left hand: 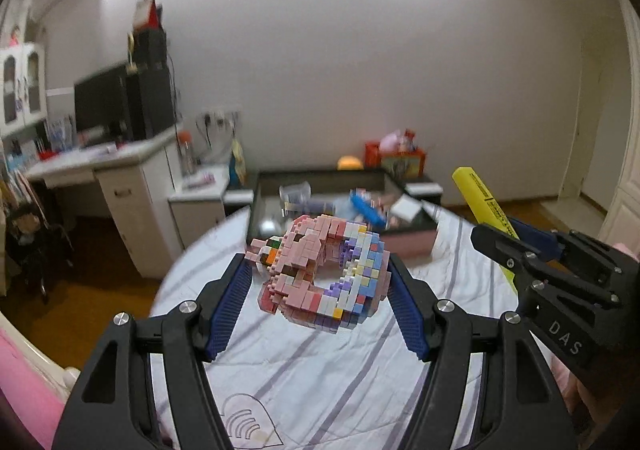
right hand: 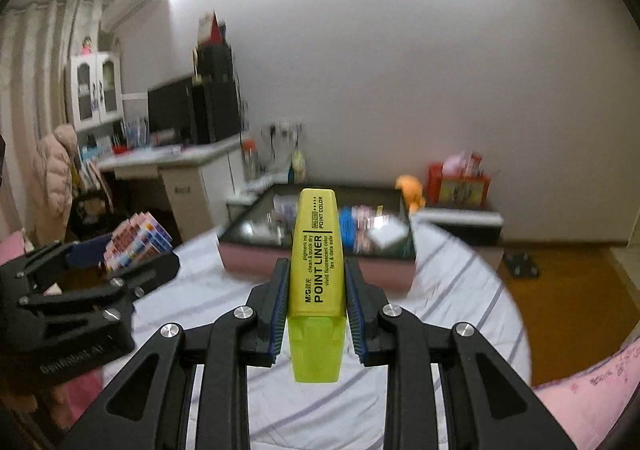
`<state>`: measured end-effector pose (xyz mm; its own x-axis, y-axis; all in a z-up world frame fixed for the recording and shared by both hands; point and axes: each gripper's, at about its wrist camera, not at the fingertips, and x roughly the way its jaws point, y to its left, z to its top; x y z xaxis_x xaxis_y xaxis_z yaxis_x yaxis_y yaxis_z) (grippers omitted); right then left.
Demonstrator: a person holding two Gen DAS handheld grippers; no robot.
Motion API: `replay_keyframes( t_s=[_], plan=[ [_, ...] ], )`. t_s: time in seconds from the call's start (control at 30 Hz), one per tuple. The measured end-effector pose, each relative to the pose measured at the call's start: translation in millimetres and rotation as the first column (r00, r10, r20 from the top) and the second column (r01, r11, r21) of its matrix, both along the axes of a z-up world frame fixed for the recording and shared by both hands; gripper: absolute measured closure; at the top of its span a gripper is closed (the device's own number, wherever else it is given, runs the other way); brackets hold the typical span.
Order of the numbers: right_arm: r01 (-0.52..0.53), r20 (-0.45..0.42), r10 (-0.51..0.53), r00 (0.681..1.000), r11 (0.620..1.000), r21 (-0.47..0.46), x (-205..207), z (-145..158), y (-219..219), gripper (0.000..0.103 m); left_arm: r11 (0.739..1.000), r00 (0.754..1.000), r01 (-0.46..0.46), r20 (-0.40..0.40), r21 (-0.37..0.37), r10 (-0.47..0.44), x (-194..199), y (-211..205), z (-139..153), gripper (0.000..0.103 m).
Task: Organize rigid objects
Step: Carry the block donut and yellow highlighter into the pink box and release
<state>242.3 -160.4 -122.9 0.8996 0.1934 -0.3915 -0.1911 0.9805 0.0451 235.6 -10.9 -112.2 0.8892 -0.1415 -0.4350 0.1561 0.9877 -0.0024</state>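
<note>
Black left gripper (left hand: pixel 320 286) — blue ribbed pads, silver screws, "DAS" lettering.

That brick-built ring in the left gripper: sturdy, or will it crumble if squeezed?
The brick ring, held in the left gripper, looks stiff but probably fragile: many tiny studded bricks could pop apart. Its thin beak end likely breaks first. Probably light, since it is hollow in the middle.

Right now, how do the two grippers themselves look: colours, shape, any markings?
Both the left gripper and the right gripper are black plastic linkages with round silver screws, angular cut-outs and two fingers lined with ribbed blue pads. Pale raised lettering marks each body, too blurred to read fully. No cables or sleeves show.
</note>
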Motion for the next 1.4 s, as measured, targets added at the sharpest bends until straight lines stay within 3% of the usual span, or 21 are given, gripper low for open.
replay_keyframes(
  t_s=[0.1, 0.37, 0.73, 0.9, 1.4],
  plan=[
    [0.006, 0.072, -0.005, 0.997, 1.000, -0.020, -18, 20, 5, 0.076, 1.000, 0.999, 0.013, 0.040, -0.020, -0.012, -20, 0, 18, 0.034],
    [-0.006, 0.151, 0.011, 0.988, 0.999, -0.033, -54, 49, 15, 0.076, 0.999, 0.992, -0.004, 0.129, -0.032, 0.008, -51, 3, 46, 0.034],
    [0.016, 0.206, -0.007, 0.979, 0.999, -0.041, -71, 62, 17, 0.076, 0.999, 0.975, 0.006, 0.223, -0.034, 0.001, -71, 0, 60, 0.034],
    [0.026, 0.227, -0.012, 0.974, 0.998, -0.057, -78, 63, 18, 0.076, 0.998, 0.947, -0.060, 0.316, 0.000, 0.057, -85, -4, 66, 0.034],
    [0.018, 0.246, -0.003, 0.969, 0.998, -0.057, -78, 69, 23, 0.076, 0.997, 0.947, -0.071, 0.314, -0.005, 0.069, -76, -7, 71, 0.034]
  ],
)
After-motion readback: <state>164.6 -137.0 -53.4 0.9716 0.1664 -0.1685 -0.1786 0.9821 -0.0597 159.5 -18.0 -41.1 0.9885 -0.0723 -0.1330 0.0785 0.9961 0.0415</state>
